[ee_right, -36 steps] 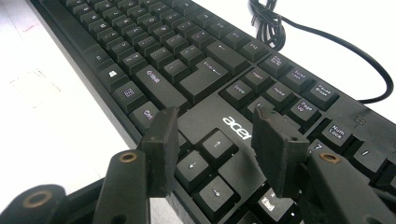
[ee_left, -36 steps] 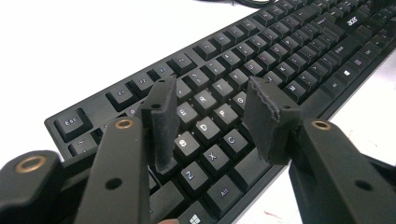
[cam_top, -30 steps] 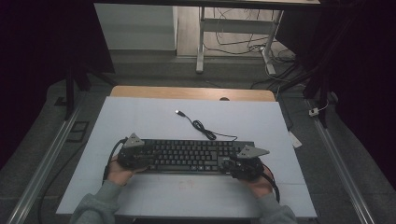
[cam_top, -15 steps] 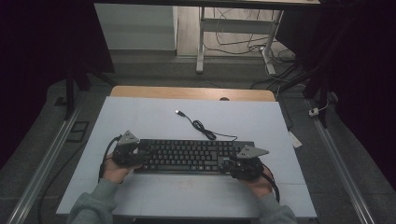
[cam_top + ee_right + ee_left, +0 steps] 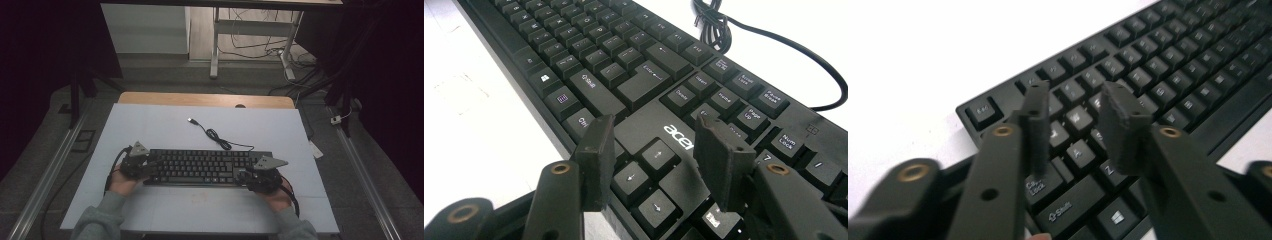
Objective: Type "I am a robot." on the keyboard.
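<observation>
A black full-size keyboard with white-lettered keys (image 5: 207, 167) lies flat on the white table top (image 5: 165, 130), nearer the near edge than the far one and roughly centred left to right. Its thin black cable (image 5: 216, 136) runs from the far edge, loops once, and ends in a USB plug (image 5: 191, 120) lying loose on the table farther back.

The left gripper (image 5: 1073, 120) sits at the keyboard's left end, jaws spread apart and holding nothing; in the left gripper view the tips hang over the keys around Caps Lock and A, whether touching them I cannot tell. The right gripper (image 5: 654, 150) sits at the right end, jaws likewise parted and empty, over the arrow keys beside the brand lettering.

In the high view the hands and grey sleeves are cut off by the bottom edge, and both grippers cover the keyboard's end corners. Surroundings beyond the table are dark and hard to make out.
</observation>
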Motion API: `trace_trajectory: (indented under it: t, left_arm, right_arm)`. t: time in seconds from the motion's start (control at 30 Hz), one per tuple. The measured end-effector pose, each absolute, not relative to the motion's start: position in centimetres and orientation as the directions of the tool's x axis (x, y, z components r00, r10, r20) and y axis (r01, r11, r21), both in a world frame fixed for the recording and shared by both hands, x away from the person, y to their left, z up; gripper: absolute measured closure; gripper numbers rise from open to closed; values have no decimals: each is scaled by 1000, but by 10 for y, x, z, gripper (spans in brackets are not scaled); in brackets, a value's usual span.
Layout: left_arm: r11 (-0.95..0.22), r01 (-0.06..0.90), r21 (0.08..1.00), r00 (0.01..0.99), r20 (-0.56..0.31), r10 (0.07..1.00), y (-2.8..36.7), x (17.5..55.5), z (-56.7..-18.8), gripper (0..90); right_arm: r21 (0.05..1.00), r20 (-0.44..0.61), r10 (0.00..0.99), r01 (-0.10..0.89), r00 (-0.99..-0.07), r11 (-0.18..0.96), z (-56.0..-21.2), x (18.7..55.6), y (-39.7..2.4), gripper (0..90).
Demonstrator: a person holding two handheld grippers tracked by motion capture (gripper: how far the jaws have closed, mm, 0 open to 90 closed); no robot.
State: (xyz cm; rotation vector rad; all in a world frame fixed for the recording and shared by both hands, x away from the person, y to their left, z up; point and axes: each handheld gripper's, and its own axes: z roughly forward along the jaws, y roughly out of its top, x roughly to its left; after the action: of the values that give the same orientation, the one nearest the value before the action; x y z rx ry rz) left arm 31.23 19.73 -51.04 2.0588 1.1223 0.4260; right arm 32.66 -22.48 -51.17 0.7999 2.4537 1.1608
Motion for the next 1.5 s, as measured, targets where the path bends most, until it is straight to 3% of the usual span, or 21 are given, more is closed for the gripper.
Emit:
trace_trajectory:
  t: [0.17, 0.47, 1.17, 1.5]
  left_arm:
    - [-388, 588, 709, 591, -50, 805, 195, 314, -515, 888]
    - [-441, 585, 680, 611, -13, 792, 187, 316, -520, 891]
    - [-439, 599, 669, 602, -14, 799, 188, 316, -522, 891]
    - [-326, 576, 749, 570, -82, 818, 201, 311, -507, 889]
  right_arm:
    - [783, -41, 604, 351, -796, 514, -512, 326, -225, 510]
    - [784, -38, 604, 351, -796, 512, -512, 327, -225, 508]
    - [782, -42, 604, 350, -796, 516, -512, 327, -225, 507]
    - [786, -40, 605, 349, -795, 511, -512, 327, -226, 507]
